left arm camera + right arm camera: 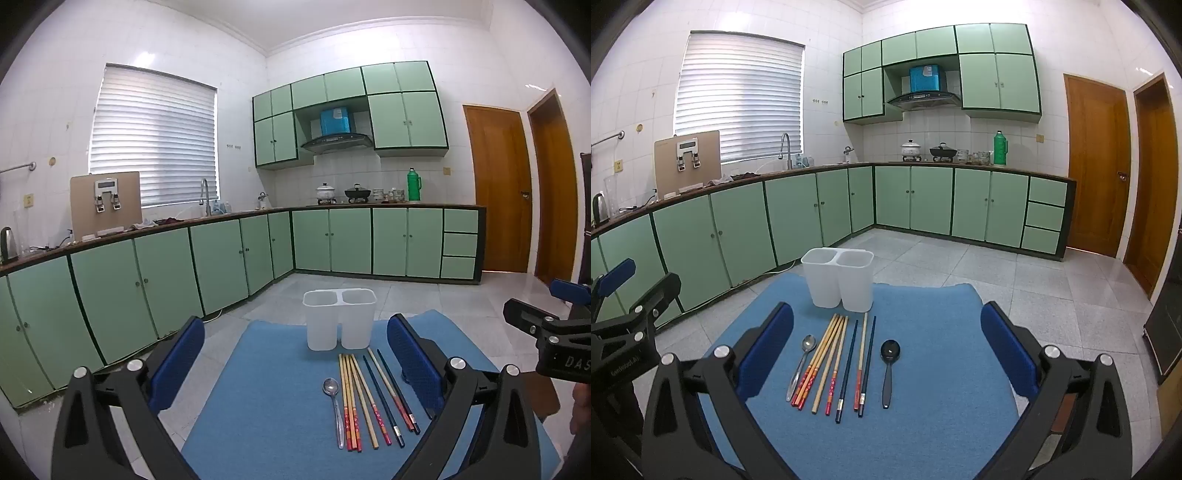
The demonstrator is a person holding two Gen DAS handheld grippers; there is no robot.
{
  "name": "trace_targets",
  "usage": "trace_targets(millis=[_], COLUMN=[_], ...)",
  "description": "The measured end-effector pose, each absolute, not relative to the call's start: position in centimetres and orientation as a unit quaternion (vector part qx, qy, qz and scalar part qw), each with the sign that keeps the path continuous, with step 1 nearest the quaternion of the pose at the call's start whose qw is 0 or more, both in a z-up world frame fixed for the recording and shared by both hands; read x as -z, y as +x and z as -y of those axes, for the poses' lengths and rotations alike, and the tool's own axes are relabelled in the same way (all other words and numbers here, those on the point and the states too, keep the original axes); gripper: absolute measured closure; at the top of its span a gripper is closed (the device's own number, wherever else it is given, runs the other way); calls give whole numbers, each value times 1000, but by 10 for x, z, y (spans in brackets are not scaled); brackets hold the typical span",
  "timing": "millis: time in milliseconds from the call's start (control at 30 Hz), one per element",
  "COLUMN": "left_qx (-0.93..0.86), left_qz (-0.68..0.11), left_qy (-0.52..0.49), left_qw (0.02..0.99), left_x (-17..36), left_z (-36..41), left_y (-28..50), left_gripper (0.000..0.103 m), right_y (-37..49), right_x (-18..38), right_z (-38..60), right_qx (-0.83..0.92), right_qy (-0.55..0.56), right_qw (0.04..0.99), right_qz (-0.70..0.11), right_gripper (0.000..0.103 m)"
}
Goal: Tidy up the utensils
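Right wrist view: chopsticks (pixel 837 363), two spoons mid-frame on blue mat (pixel 931 369); white holder (pixel 837 278) above, seemingly empty. Both grippers (pixel 295 363) (pixel 886 349) released.

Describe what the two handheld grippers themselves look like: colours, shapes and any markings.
The left gripper and the right gripper are built alike: angular black plastic frames with triangular cut-outs, round silver bolt heads at the joints, and two fingers faced with textured blue pads. Seen from the side, the left body carries small white lettering; the right shows white letters "DAS" at the frame edge. No cables or sleeves show.
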State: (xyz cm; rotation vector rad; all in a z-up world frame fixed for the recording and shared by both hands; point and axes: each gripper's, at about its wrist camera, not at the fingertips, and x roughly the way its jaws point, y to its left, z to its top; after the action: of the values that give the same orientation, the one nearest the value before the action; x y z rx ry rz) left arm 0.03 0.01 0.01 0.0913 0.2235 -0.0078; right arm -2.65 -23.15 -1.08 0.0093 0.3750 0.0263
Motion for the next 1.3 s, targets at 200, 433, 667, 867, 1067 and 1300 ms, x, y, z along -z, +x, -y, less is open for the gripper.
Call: trace_targets(millis=[200,433,667,867,1067,1300], left_qx=[8,9,7,8,7,8], left_qz=[-112,-110,-109,-109,-109,-109], left_qy=[38,41,41,41,41,40], left_qw=[993,993,993,993,993,993], left_x=[0,0,-1,0,0,0], left_z=[-1,-3,-1,-1,-1,-2], left_y=[0,0,-2,-2,-2,-2], left_gripper=[6,6,6,6,6,6], right_y=[-26,-26,-26,-26,-26,-26], right_x=[11,10,11,11,11,10], right_z=[231,233,232,232,232,232], right_qx=[-14,-13,-13,-13,-13,-13], right_qy=[5,7,5,5,5,5], right_qw=[982,982,982,982,982,982], right_qz=[-188,-187,-187,-187,-186,-187], right_gripper=[5,5,5,5,5,5])
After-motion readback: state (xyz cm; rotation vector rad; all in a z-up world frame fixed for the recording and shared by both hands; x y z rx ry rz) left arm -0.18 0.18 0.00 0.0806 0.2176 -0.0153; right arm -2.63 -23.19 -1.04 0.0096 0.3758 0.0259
